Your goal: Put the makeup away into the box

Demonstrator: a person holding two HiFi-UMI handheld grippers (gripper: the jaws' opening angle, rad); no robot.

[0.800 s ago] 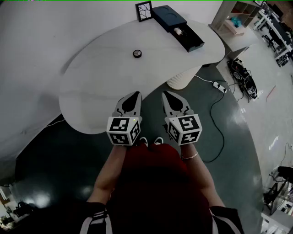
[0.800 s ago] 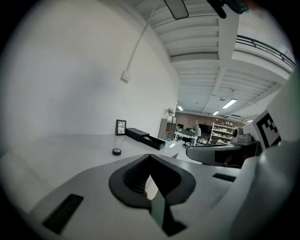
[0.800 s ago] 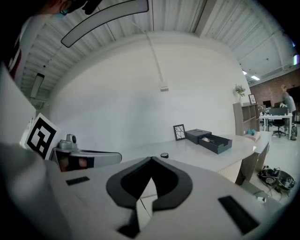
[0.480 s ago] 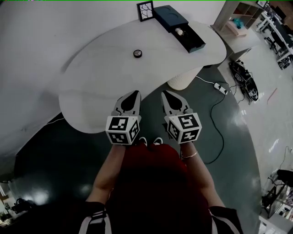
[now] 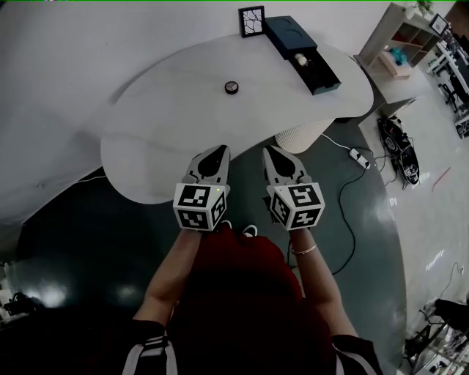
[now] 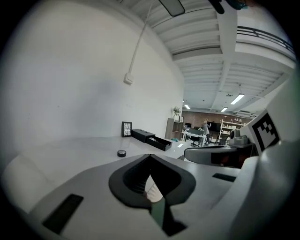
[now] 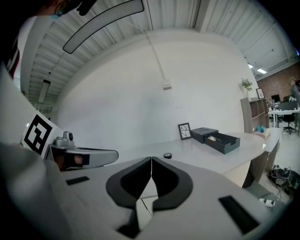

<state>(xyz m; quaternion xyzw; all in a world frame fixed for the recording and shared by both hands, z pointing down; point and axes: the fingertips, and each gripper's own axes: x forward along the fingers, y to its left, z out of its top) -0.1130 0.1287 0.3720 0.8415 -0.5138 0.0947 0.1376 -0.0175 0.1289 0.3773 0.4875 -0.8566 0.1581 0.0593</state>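
A small round black makeup compact (image 5: 231, 87) lies alone in the middle of the white table (image 5: 168, 124). Behind it to the right stands the dark box (image 5: 292, 33), its drawer (image 5: 316, 68) pulled open with a small pale item (image 5: 299, 58) inside. My left gripper (image 5: 219, 151) and right gripper (image 5: 270, 151) hover side by side over the table's near edge, both shut and empty, well short of the compact. The left gripper view shows the compact (image 6: 121, 153) and box (image 6: 150, 138) beyond the left gripper (image 6: 150, 156). The right gripper view shows the compact (image 7: 167, 155) and box (image 7: 215, 137) beyond the right gripper (image 7: 151, 160).
A small framed picture (image 5: 251, 20) stands next to the box at the table's back edge. A ribbed white pedestal (image 5: 300, 135) carries the table. A power strip (image 5: 358, 156) with cables lies on the dark floor to the right. A shelf unit (image 5: 403, 40) stands at far right.
The head view has shifted, so the table and box now sit a little further right and lower in the picture. Both grippers stay shut and side by side.
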